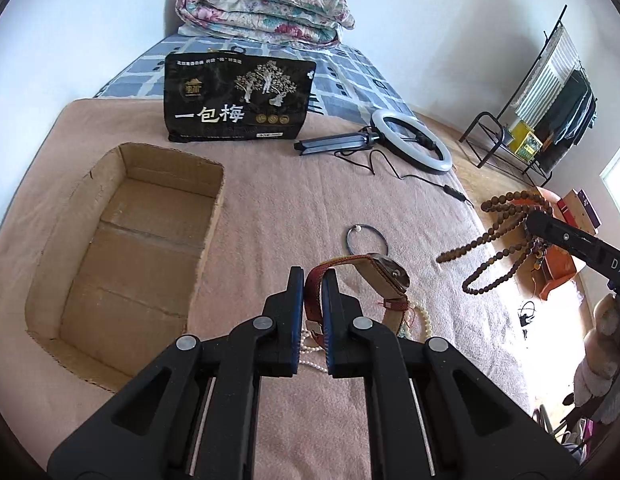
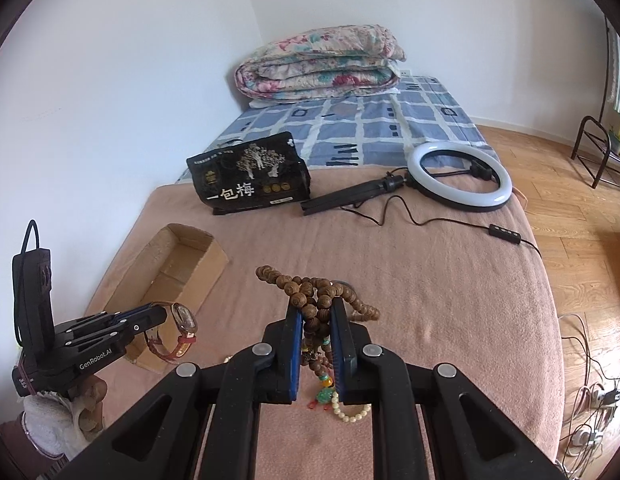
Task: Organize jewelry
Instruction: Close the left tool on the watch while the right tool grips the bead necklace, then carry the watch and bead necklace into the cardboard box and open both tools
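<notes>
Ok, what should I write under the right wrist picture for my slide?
Right gripper lifts wooden beads above the bed while the left gripper holds a watch beside the box.

Two black two-finger grippers are counted, the left gripper (image 1: 313, 280) and the right gripper (image 2: 315, 312). One red-strapped wristwatch (image 1: 383, 276) is seen at the left tool's tips, one string of brown wooden beads (image 2: 310, 296) at the right's. One open cardboard box (image 1: 122, 256) is counted left of the left tool, one thin dark bangle (image 1: 367, 238) ahead of it, and perhaps two pearl-like strands (image 1: 423, 316) beneath it.
</notes>
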{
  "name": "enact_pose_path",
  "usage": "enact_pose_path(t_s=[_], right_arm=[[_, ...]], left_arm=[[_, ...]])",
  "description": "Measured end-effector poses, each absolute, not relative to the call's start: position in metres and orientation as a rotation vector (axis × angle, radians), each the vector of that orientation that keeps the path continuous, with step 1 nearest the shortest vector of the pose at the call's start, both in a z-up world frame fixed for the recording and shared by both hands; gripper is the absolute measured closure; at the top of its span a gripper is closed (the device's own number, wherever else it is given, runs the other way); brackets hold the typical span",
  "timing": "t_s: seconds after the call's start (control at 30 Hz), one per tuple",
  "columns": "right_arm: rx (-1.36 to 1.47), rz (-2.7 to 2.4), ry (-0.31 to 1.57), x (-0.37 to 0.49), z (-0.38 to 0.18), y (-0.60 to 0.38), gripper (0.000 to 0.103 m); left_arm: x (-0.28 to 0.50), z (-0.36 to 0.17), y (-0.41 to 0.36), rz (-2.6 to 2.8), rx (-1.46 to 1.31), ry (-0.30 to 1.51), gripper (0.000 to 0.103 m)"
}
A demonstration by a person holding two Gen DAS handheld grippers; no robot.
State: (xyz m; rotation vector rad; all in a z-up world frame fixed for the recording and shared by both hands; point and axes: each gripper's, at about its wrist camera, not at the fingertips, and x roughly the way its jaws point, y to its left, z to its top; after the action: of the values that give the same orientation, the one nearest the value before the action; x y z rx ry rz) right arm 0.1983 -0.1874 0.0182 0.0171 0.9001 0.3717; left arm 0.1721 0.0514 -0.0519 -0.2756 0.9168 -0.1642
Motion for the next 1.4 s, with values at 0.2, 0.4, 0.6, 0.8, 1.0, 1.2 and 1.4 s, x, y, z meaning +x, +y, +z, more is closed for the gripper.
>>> enact_pose_path(t_s=[0.2,0.4,0.6,0.8,1.0,1.2,1.4], right_arm=[[-0.008,0.436,0.883,0.190,0.029,-0.145,0.092],[-0.025,0.499,0.882,0.190,0.031,-0.100,0.092],[-0.047,0.564,0.883,0.190,0.028,-0.053,0.092],[-0.085,0.624,0.880,0.192,0.025,-0.008,0.092],[-0.125,0.656,0.893,0.199,0.014,0.030,0.092],[-0.125,0.671,0.920,0.213,-0.003,0.055,0.092],[-0.099,0.680,0.959,0.230,-0.025,0.069,0.092]], left_arm=[[0.160,-0.044,0.089,-0.118,-0.295,0.894,0.096],[0.150,-0.044,0.132,-0.058,-0.315,0.884,0.096],[0.141,-0.051,0.172,0.005,-0.333,0.889,0.096],[0.135,-0.064,0.202,0.060,-0.357,0.896,0.096],[0.134,-0.079,0.217,0.088,-0.363,0.914,0.096],[0.140,-0.095,0.226,0.102,-0.372,0.935,0.096],[0.146,-0.107,0.230,0.112,-0.366,0.961,0.096]])
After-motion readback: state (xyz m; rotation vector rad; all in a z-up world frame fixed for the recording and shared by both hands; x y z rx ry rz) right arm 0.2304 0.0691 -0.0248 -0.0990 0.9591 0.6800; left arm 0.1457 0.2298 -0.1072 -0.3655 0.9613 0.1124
